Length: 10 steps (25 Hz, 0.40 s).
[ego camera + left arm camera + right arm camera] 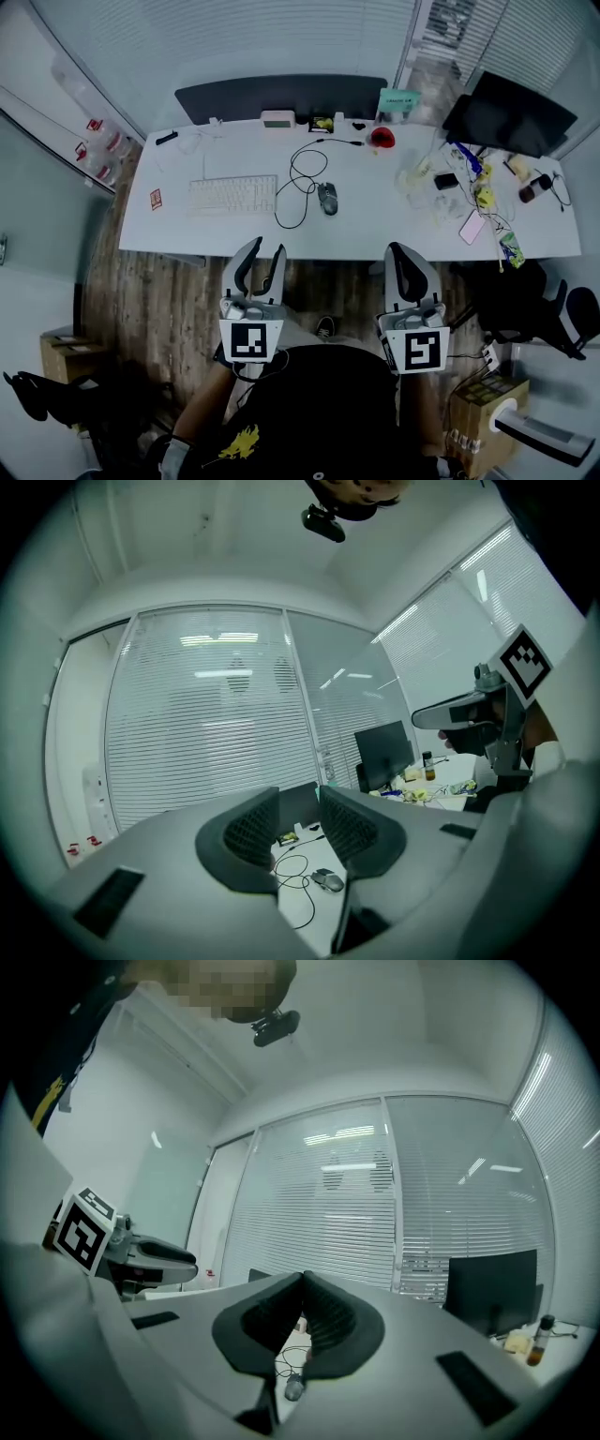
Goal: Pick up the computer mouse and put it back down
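Note:
A dark computer mouse [327, 198] lies on the white desk [394, 234], its black cable looping to the left of it. Both grippers hover in front of the desk's near edge, short of the mouse and apart from it. My left gripper [265, 250] is open with a narrow gap and nothing between its fingers. In the left gripper view the mouse [328, 881] shows low, just past the left gripper [298, 801]. My right gripper [401, 251] is shut on nothing. The right gripper view shows the mouse [294, 1388] below the right gripper [302, 1281].
A white keyboard [232, 194] lies left of the mouse. A black monitor [511, 112], a pink phone [472, 226] and several small items crowd the desk's right end. A dark chair back [281, 97] stands behind the desk, a black chair [562, 319] at the right.

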Motion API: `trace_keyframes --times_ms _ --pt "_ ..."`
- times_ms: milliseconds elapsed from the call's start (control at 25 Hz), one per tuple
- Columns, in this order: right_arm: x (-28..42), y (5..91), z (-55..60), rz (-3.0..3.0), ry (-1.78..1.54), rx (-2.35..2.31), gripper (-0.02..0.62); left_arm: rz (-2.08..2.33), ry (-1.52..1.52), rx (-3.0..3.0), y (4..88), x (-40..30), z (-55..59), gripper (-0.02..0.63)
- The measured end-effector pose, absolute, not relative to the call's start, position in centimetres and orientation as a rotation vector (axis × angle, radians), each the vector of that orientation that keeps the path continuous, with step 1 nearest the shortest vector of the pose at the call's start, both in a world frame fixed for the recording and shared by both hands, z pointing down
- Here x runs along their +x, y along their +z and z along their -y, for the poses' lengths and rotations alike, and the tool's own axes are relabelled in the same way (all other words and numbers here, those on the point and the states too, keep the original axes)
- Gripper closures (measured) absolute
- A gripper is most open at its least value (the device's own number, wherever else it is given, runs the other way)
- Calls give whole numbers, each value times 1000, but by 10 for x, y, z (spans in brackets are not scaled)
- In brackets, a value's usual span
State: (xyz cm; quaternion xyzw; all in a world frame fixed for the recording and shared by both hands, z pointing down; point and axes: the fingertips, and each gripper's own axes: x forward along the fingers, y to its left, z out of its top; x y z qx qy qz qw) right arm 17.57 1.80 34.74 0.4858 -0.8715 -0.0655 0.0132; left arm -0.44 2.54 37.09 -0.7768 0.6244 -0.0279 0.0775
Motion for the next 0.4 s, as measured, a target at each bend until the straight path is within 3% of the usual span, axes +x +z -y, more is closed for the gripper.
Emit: trace_keyframes --times_ms 400 --pt "193 348 -20 2690 -140 1562 583 -1905 -135 -2322 368 -4 -39 463"
